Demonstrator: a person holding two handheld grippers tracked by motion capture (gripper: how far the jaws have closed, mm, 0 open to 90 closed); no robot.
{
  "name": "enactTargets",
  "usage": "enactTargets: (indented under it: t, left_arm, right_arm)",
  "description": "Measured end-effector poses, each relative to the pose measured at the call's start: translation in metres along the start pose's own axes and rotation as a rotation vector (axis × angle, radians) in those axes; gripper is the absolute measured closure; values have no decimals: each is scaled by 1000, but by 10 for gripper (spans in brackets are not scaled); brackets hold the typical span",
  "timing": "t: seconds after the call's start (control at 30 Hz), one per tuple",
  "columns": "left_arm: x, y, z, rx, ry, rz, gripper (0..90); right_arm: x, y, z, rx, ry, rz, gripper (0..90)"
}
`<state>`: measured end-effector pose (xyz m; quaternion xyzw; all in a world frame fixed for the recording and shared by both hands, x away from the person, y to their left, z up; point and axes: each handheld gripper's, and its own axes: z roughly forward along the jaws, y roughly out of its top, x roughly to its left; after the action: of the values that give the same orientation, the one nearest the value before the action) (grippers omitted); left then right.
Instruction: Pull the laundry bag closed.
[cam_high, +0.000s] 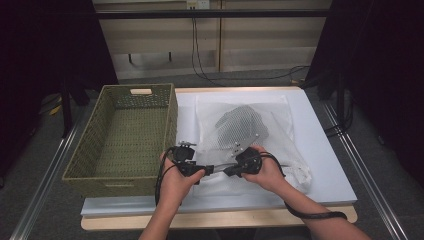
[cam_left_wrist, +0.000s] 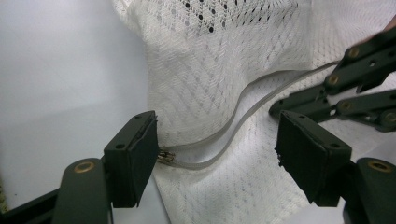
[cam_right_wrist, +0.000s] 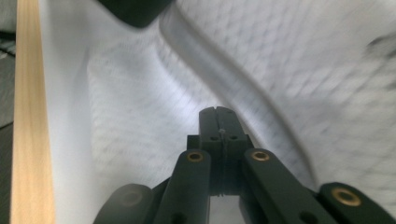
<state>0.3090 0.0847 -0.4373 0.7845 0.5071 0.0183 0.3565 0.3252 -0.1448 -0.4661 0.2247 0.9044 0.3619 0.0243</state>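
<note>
A white mesh bag (cam_high: 282, 112) lies on the white board (cam_high: 322, 155) with a dark garment (cam_high: 242, 125) inside it. Both grippers meet at its near edge. My left gripper (cam_high: 209, 169) (cam_left_wrist: 219, 142) is open, its jaws straddling the bag's grey zipper (cam_left_wrist: 261, 95). The metal zipper pull (cam_left_wrist: 166, 157) lies right beside the left jaw's pad. My right gripper (cam_high: 226, 172) (cam_right_wrist: 217, 112) is shut, apparently pinching the mesh beside the zipper (cam_right_wrist: 210, 56). Its tips (cam_left_wrist: 276, 109) touch the zipper tape in the left gripper view.
A woven olive basket (cam_high: 90, 137) with nothing in it stands left of the bag, touching the board's left part. The table's wooden front edge (cam_right_wrist: 28, 116) runs close behind the grippers. Cables trail from both hands.
</note>
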Motion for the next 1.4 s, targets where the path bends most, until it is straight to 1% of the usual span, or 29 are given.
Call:
enactTargets:
  t: [0.03,0.07,0.13,0.17,0.2,0.23,0.27,0.3,0.33,0.37,0.4,0.43,0.47,0.5,0.53,0.57,0.63,0.7,0.8,0.83,0.87,0.97,1.03,1.1,1.17,1.2,1.23,1.33,1.4]
  left_arm:
    - [0,0,0,-1,3,0,283]
    - [0,0,0,-5,5,0,274]
    - [-1,1,0,-9,8,3,264]
    - [-1,1,0,-10,11,6,262]
    - [-1,1,-1,-9,12,11,260]
    - [-1,1,-1,-10,7,8,259]
    - [-1,1,-1,-10,8,10,259]
    - [-1,1,-1,-19,13,6,259]
    - [-1,1,-1,-17,13,8,256]
    - [0,2,-1,-16,11,5,255]
    - [0,2,0,-16,11,6,255]
    - [-1,2,0,-16,14,8,253]
    - [-1,2,0,-16,9,5,251]
    - [-1,1,1,-23,8,6,249]
    - [-1,1,1,-23,-1,9,244]
    - [-1,1,1,-25,0,8,238]
    - [0,2,1,-31,6,15,223]
    - [-1,1,1,-47,3,-3,216]
    - [0,2,1,-38,-7,1,210]
    - [0,2,1,-33,-19,-7,209]
    - [0,2,1,-30,-24,-13,210]
    - [-1,3,1,-18,-42,-27,224]
    - [-1,2,2,-14,-54,-46,264]
    - [0,0,4,1,-57,-51,306]
    - [1,-2,7,28,-70,-72,343]
    - [2,-3,7,44,-69,-78,377]
    - [3,-5,8,57,-61,-68,428]
    - [4,-7,9,85,-74,-75,543]
    - [4,-7,8,87,-58,-73,610]
  right_arm:
    - [1,1,0,-15,-14,25,767]
    - [-1,2,0,-22,-26,19,709]
    - [-3,3,2,-24,-52,22,668]
    - [-4,2,4,-20,-43,19,643]
    - [-4,2,7,-9,-55,21,594]
    - [-4,0,10,13,-68,5,567]
    - [-3,-2,13,8,-59,-12,563]
    - [-2,-2,13,4,-67,-25,572]
    - [-1,-2,13,9,-65,-34,626]
    - [0,-1,13,11,-47,-38,686]
    - [2,0,13,19,-44,-45,696]
    - [3,0,13,26,-42,-50,740]
    - [3,1,13,32,-27,-47,825]
    - [3,1,14,33,-2,-35,873]
    - [2,1,13,36,6,-25,888]
    - [2,2,13,37,7,-40,895]
    - [2,2,12,43,5,-31,900]
    - [2,0,9,47,-15,-18,900]
    - [-2,-3,-2,18,-19,-11,900]
    - [-3,-4,-7,13,-35,-8,900]
    - [-4,-5,-12,15,-50,-8,900]
    - [-9,-11,-23,17,-54,7,900]
    - [-12,-16,-26,30,-74,13,900]
    - [-15,-22,-28,26,-75,34,900]
    - [-16,-27,-27,20,-78,45,900]
    - [-16,-29,-26,34,-80,56,900]
    - [-16,-31,-23,38,-70,54,900]
    - [-17,-33,-23,41,-69,63,900]
    - [-18,-33,-23,35,-66,62,900]
